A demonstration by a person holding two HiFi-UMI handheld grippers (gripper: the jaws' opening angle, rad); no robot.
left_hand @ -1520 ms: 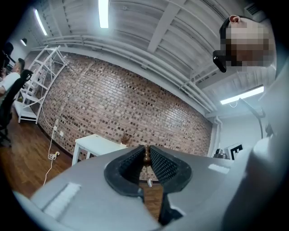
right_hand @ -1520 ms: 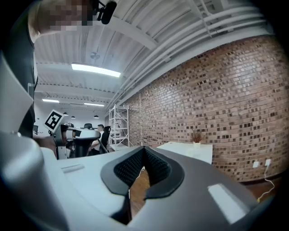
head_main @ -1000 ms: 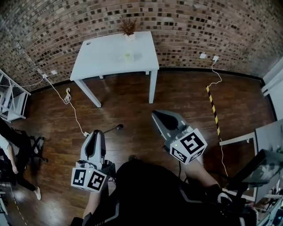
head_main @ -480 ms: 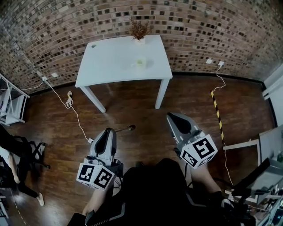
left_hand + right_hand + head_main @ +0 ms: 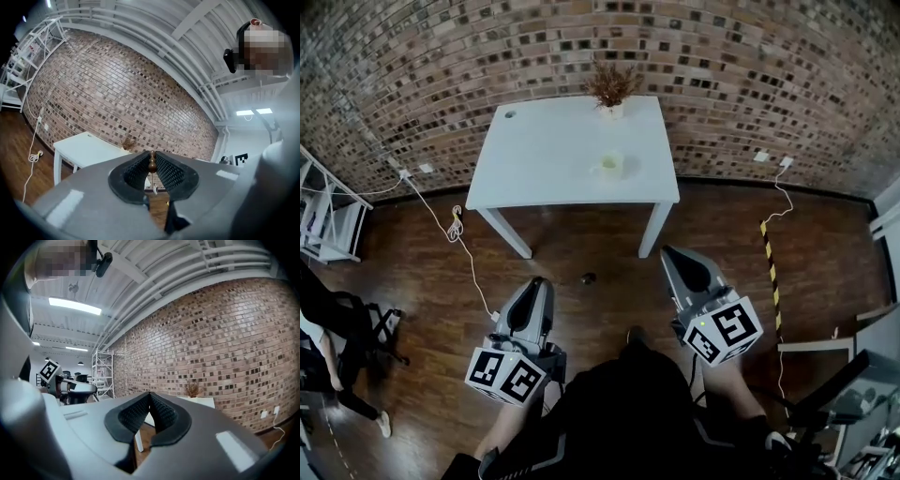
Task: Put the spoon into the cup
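Observation:
A pale cup (image 5: pixel 611 166) stands on the white table (image 5: pixel 534 159), towards its right side. My left gripper (image 5: pixel 539 286) is held level over the wooden floor, short of the table, shut on a thin spoon (image 5: pixel 589 277) that sticks out ahead of it. In the left gripper view the spoon's brown beaded handle (image 5: pixel 151 161) is pinched between the pads of the left gripper (image 5: pixel 151 165). My right gripper (image 5: pixel 675 255) is level beside it, shut with nothing in it. The right gripper view shows the right gripper (image 5: pixel 150 398) with its ribbed pads meeting.
A potted dry plant (image 5: pixel 612 89) stands at the table's back edge against the brick wall. A metal rack (image 5: pixel 323 216) is at the left. Cables (image 5: pixel 455 220) and a yellow-black strip (image 5: pixel 769 262) lie on the floor. A seated person's legs (image 5: pixel 328 328) show far left.
Both grippers have moved forward towards the table, which now sits nearer and lower in the head view. The spoon stays gripped in the left gripper.

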